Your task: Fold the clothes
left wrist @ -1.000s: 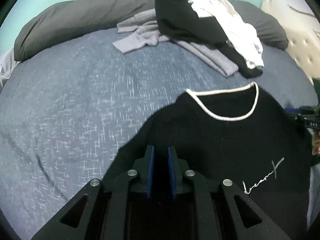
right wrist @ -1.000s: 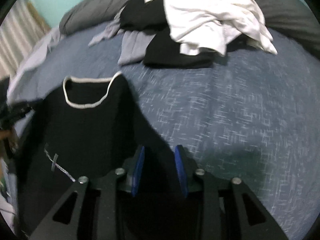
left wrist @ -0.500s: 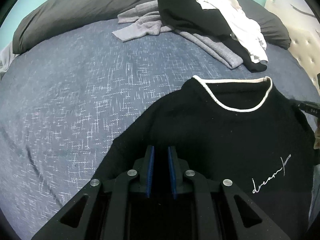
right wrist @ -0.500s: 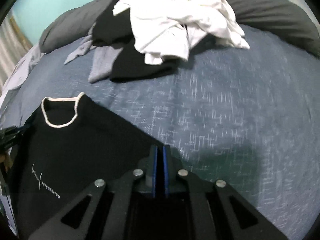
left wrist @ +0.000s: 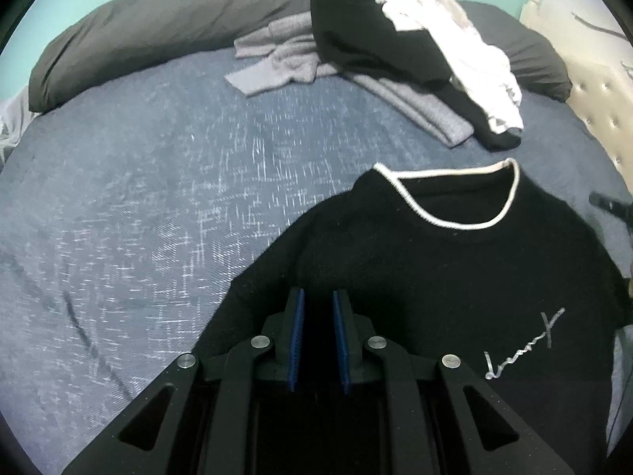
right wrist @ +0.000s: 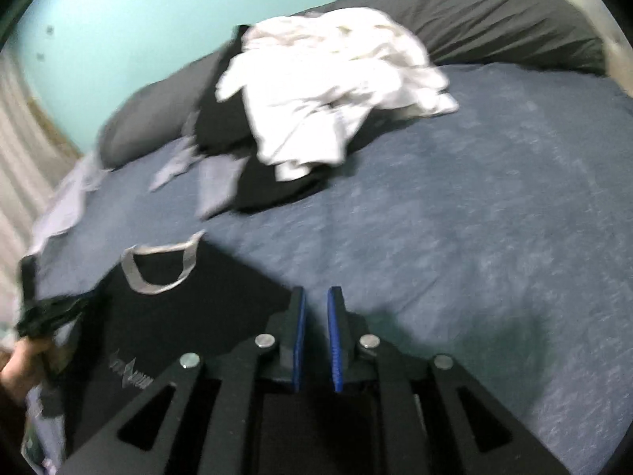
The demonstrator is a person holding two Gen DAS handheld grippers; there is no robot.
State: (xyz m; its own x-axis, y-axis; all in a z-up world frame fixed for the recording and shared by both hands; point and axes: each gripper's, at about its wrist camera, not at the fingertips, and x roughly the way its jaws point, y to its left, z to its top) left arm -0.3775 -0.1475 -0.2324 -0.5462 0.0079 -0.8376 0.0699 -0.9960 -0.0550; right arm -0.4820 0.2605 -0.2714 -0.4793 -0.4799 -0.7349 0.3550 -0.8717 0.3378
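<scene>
A black T-shirt with a white collar and white script lies front up on the blue bedspread; it also shows in the right wrist view, blurred. My left gripper sits over the shirt's left sleeve, its blue pads a narrow gap apart with dark cloth between them. My right gripper is slightly open at the shirt's right sleeve edge, holding nothing I can see.
A heap of clothes lies at the far side: a white garment, black garments and grey ones. A dark grey bolster runs along the head of the bed. A padded headboard stands at right.
The right gripper was open, shut half a second ago, and has opened a little and lifted. The shirt has spread flatter. The left gripper has held its place on the sleeve.
</scene>
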